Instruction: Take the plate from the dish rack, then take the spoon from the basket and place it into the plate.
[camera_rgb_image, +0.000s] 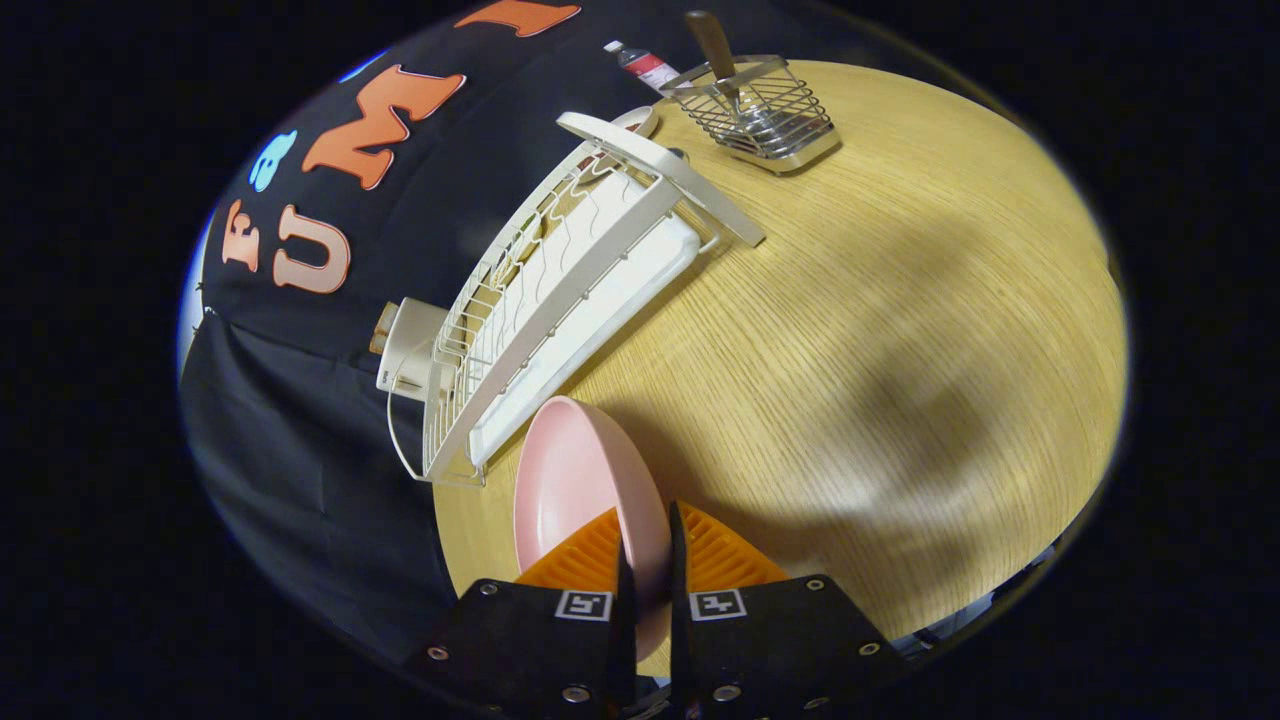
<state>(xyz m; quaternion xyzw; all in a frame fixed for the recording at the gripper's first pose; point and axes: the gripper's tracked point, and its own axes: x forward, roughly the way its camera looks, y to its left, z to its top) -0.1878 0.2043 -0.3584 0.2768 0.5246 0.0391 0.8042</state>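
One step looks half done: the tongs (648, 545) pinch the pink plate (575, 490) by its rim, clear of the rack (560, 290) at eleven o'clock, and next it wants laying flat on the surface (880, 330) before fetching the spoon (712, 45) from the basket (765, 110) at twelve.

Plate: round pale pink plate (575, 490), matte; held on edge, rim pinched between both fingers of the gripper (650, 560), just beside the near end of the rack.
Dish rack: white wire dish rack (520, 300) on a white drip tray; stands on the light wooden table (850, 350) along the booth wall.
Basket: small silver wire basket (765, 110); upright on the table beyond the rack's far end.
Spoon: brown-handled metal spoon (715, 50); stands handle-up in the basket, leaning.
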